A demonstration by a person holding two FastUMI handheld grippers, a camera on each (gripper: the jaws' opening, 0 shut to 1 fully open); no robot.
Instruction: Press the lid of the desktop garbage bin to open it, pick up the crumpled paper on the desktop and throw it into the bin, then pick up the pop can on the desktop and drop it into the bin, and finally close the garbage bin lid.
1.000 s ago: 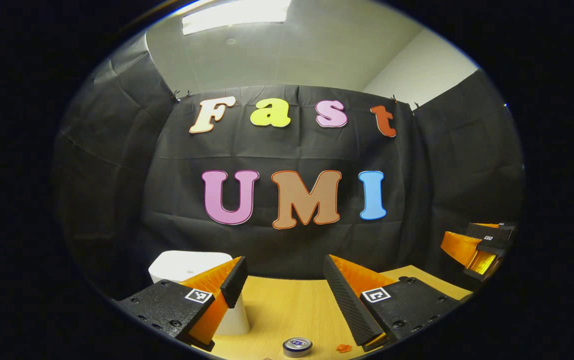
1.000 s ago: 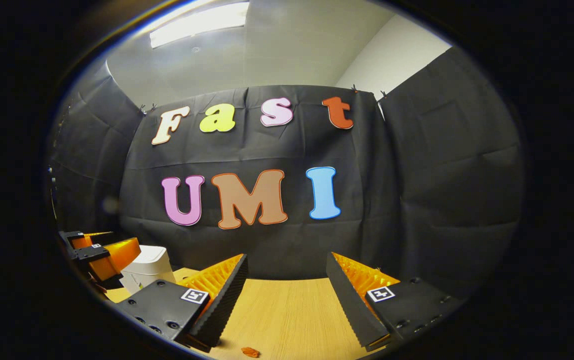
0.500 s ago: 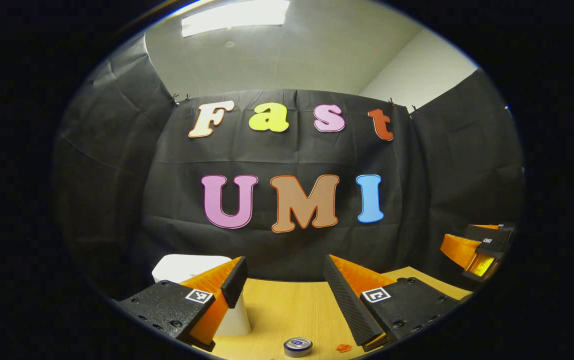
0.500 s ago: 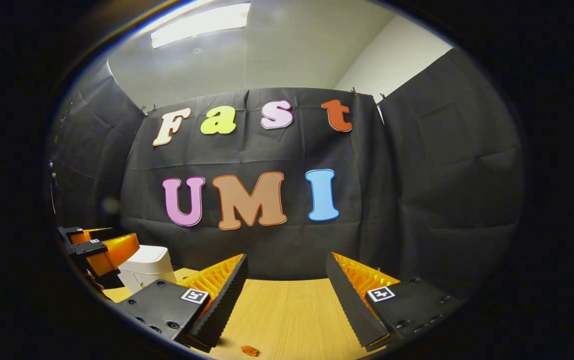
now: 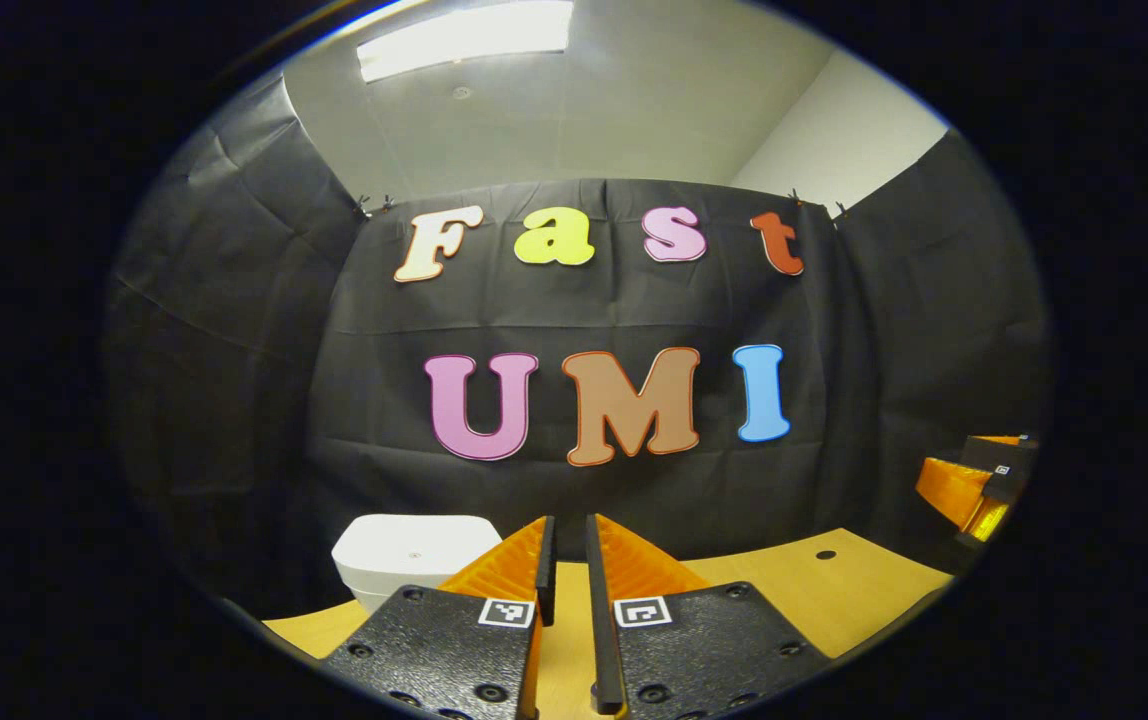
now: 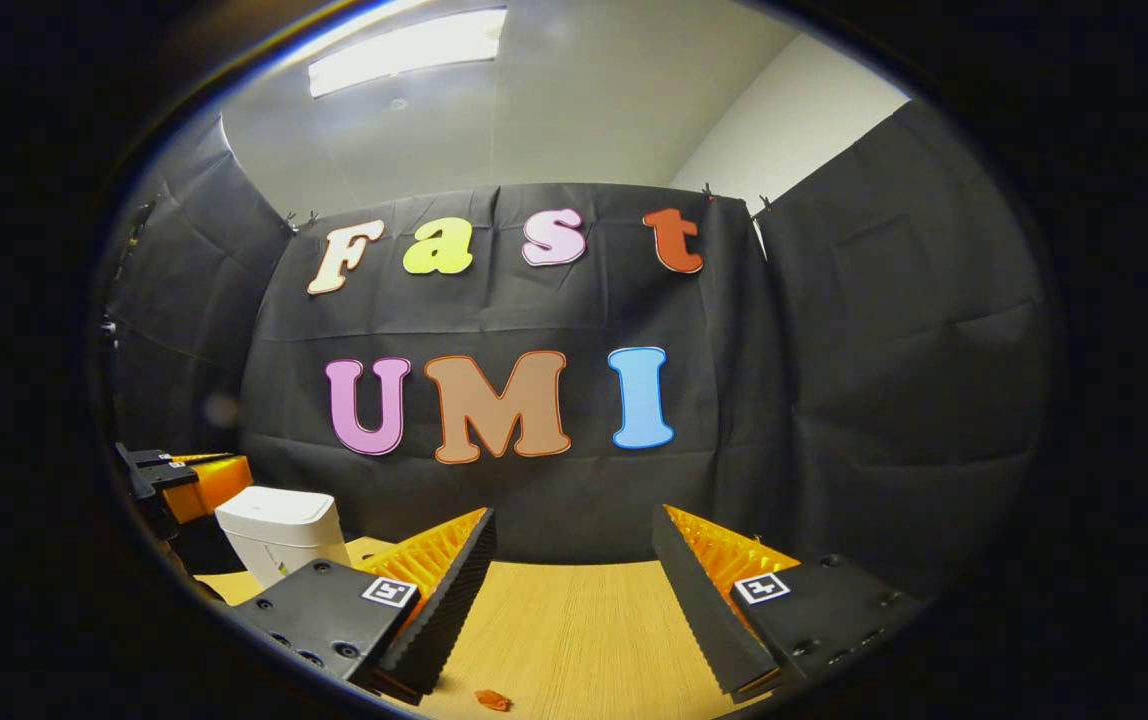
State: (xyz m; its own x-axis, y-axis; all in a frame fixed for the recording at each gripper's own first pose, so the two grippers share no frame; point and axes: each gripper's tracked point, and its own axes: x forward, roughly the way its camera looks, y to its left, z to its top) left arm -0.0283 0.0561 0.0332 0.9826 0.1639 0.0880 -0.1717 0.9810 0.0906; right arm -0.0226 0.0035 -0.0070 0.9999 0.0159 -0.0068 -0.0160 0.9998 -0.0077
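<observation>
Fingers of your left gripper (image 5: 566,560) have just closed to a narrow slit, gripping nothing, ready to press; your right gripper (image 6: 574,590) gapes empty. Beyond, the white garbage bin (image 5: 412,555) stands lid-down on the desktop (image 5: 814,590).

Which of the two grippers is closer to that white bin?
Left. The left gripper sits just right of the white bin; the right gripper is farther off to its right.

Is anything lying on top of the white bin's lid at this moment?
Nothing rests on the white bin: its lid is down and bare in the left gripper view. The inside is hidden by the shut lid. The left gripper hovers beside it, fingers nearly together.
</observation>
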